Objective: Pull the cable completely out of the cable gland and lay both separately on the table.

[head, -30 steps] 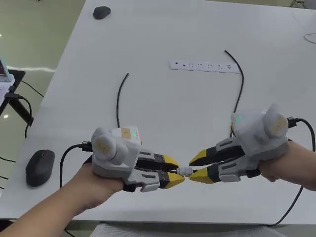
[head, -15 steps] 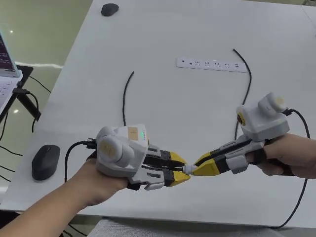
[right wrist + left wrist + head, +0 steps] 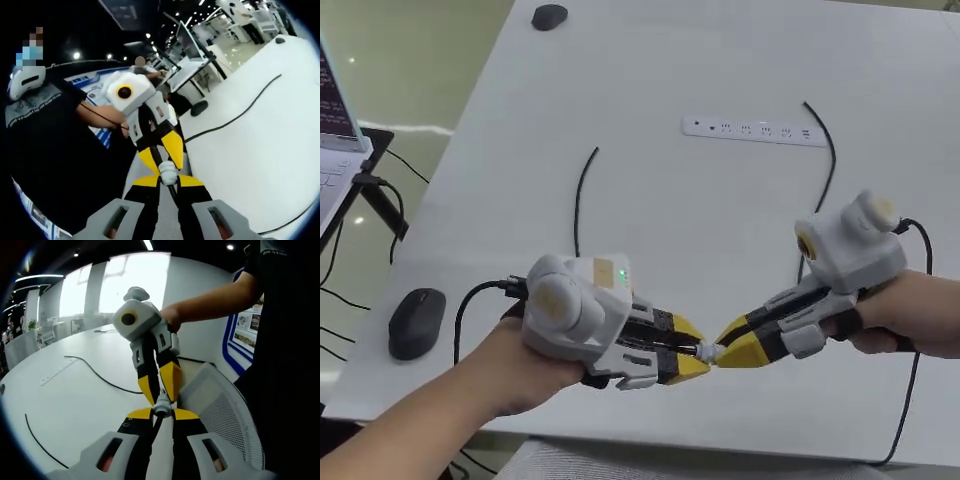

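A small white cable gland (image 3: 708, 351) hangs above the table's near edge, between the tips of both grippers. My left gripper (image 3: 688, 357) comes in from the left, shut on the black cable (image 3: 156, 429), which runs back between its jaws. My right gripper (image 3: 730, 352) meets it from the right, shut on the cable gland (image 3: 168, 172). In the left gripper view the right gripper (image 3: 160, 390) reaches down onto the gland (image 3: 161, 409). A short black piece (image 3: 174, 191) shows behind the gland between the right jaws.
Two loose black cables (image 3: 582, 195) (image 3: 827, 160) lie on the white table (image 3: 680, 220), with a white power strip (image 3: 755, 131) beyond them. One mouse (image 3: 417, 322) sits at the left edge and another (image 3: 549, 16) at the far end. A laptop (image 3: 335, 130) stands off the table at left.
My right gripper has rolled, so its body now stands higher than its jaws. Both sets of tips stay together at the gland. The head camera has shifted a little.
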